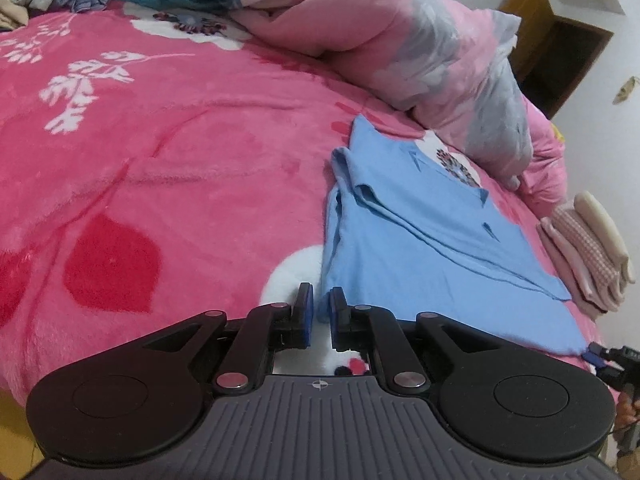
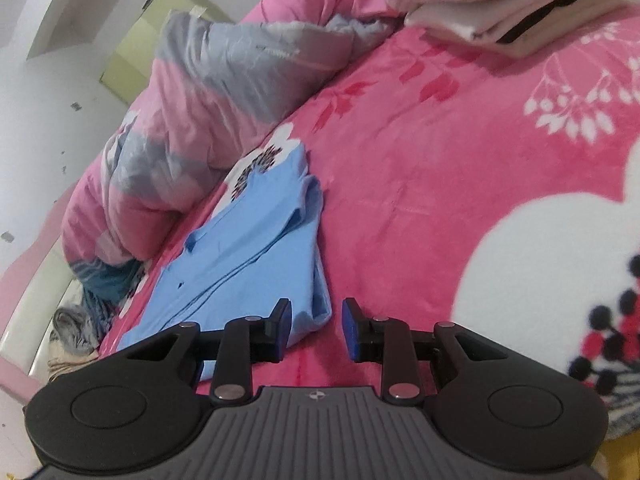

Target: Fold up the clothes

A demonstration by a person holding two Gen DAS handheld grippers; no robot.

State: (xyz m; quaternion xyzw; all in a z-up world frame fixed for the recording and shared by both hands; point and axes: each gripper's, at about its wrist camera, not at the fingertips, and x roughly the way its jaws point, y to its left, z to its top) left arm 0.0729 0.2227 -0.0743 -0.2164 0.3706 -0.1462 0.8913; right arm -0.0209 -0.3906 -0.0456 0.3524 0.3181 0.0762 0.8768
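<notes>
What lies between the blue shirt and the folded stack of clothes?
Only bare pink blanket separates the blue shirt from the folded stack; the left wrist view shows it.

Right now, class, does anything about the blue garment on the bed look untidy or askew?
Yes. The blue shirt lies folded lengthwise on the pink blanket, but its far end is bunched and rumpled, and its layered edges do not line up. Nothing looks torn or spilled.

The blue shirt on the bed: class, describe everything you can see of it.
The blue shirt is plain light blue, soft thin cloth. It lies flat on the pink blanket, partly folded, its long edges turned in and layered, one sleeve doubled over. A rumpled quilt lies just beyond it. No gripper pads press on it; its near corner lies beside the right gripper.
</notes>
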